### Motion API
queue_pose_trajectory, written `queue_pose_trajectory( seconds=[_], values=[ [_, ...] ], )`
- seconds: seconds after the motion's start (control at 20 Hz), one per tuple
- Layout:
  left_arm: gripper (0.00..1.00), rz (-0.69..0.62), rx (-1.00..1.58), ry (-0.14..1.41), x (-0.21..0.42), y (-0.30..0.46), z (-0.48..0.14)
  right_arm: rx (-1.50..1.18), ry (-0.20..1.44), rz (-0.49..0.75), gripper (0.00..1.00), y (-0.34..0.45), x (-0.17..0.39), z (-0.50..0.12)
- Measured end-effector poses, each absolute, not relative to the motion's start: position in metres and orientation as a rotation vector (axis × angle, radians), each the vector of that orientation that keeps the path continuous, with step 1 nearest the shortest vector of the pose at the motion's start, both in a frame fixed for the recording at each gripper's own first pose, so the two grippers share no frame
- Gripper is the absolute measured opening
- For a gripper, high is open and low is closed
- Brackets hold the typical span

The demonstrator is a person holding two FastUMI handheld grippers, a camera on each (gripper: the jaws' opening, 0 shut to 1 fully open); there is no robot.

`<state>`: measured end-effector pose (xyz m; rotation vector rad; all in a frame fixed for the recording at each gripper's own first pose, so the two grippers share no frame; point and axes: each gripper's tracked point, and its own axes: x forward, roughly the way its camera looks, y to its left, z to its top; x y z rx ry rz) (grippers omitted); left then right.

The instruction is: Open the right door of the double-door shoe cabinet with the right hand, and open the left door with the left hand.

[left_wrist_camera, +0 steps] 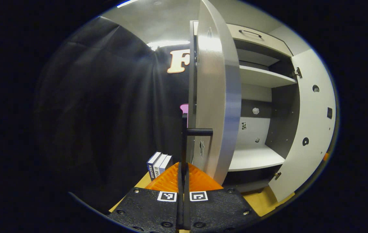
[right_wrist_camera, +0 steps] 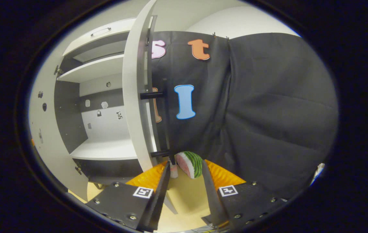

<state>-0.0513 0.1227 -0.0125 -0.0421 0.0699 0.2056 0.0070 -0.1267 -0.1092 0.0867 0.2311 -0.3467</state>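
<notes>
In the left gripper view the cabinet's left door (left_wrist_camera: pixel 214 97) stands swung out, seen almost edge-on. Its black vertical handle (left_wrist_camera: pixel 184 139) runs down between my left gripper's (left_wrist_camera: pixel 183 170) fingers, which are shut on it. Farther right, the right door (left_wrist_camera: pixel 310 129) also stands wide open. In the right gripper view the right door (right_wrist_camera: pixel 135 97) is edge-on, and its black handle (right_wrist_camera: pixel 165 123) ends just beside my left fingertip. My right gripper (right_wrist_camera: pixel 186 173) is open, holding nothing. The left door (right_wrist_camera: pixel 46 136) shows open at the far left.
Pale shelves (left_wrist_camera: pixel 255 158) and a dark back panel show inside the cabinet, with a drawer (left_wrist_camera: pixel 255 34) on top. Three books (left_wrist_camera: pixel 159 163) stand on the wooden floor left of the cabinet. A toy watermelon slice (right_wrist_camera: pixel 190 163) lies beyond my right fingers. Black cloth walls surround.
</notes>
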Motion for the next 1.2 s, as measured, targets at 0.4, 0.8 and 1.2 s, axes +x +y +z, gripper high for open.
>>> queue_pose_trajectory(
  seconds=[0.4, 0.8, 1.2],
  values=[
    [0.0, 0.159, -0.012, 0.052, -0.052, 0.142, -0.011, 0.085, 0.22, -0.359, 0.55, -0.123, 0.002, -0.106],
    [0.0, 0.095, -0.003, 0.04, -0.052, 0.155, -0.012, 0.076, 0.201, -0.367, 0.55, -0.118, -0.012, -0.099],
    [0.0, 0.169, -0.007, 0.027, -0.064, 0.157, -0.01, 0.083, 0.168, -0.363, 0.55, -0.106, -0.028, -0.084]
  ],
)
